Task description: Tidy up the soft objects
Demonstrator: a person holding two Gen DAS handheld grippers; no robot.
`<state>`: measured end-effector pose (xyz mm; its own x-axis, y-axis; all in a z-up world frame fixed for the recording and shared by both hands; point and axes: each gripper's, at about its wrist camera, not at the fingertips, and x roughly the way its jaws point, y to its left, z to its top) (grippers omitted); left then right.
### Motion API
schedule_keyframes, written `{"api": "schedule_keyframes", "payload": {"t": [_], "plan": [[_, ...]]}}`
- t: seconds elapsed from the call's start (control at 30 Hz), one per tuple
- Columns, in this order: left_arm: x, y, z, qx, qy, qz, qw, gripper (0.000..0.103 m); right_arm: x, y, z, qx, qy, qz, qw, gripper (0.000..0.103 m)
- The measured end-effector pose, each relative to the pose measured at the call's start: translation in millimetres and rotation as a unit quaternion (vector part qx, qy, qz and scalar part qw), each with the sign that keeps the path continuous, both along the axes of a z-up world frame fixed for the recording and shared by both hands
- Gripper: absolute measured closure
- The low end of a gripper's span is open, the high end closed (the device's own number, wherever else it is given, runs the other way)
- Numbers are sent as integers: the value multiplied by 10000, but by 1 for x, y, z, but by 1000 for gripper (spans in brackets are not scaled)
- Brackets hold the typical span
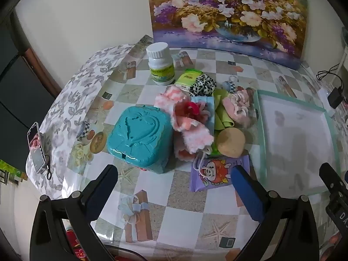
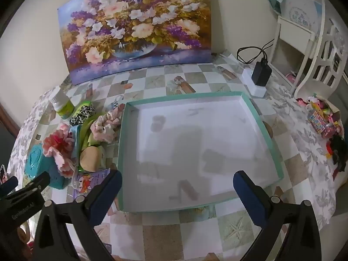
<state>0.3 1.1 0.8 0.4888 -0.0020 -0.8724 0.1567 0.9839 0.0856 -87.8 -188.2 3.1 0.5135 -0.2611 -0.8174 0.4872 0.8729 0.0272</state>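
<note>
- Because nothing is sorted yet, soft pile (image 1: 195, 117) heaped on desk (image 1: 174, 195) just ahead of left gripper (image 1: 174, 187): pink knitted flower piece (image 1: 191, 121), pink scrunchie (image 1: 237, 104), leopard scrunchie (image 1: 203, 84), tan sponge (image 1: 231, 140), green cloth (image 1: 221, 117).
- Left fingers (image 1: 102, 187) wide apart, clamped on nothing, tilted down toward pile; likely poised for first pick.
- Purple cartoon packet (image 1: 217, 174) nearest, just beyond right-hand finger.
- Teal hard case (image 1: 139, 134) ahead of left-hand finger, touching pile; white bottle (image 1: 159, 65) beyond.
- Right gripper (image 2: 177, 191) also spread wide, empty, hovering over near edge of tray.
- Teal-rimmed tray (image 2: 250, 104) beside pile, white floor bare, holding nothing; probably destination.
</note>
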Motion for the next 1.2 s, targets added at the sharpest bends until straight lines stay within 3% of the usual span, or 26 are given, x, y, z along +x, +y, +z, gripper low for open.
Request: {"api": "schedule_keyframes", "payload": {"t": [1.2], "plan": [[0, 10, -5, 120, 95, 226, 9996, 0, 2, -2, -4, 4, 128, 5, 9999, 0]]}}
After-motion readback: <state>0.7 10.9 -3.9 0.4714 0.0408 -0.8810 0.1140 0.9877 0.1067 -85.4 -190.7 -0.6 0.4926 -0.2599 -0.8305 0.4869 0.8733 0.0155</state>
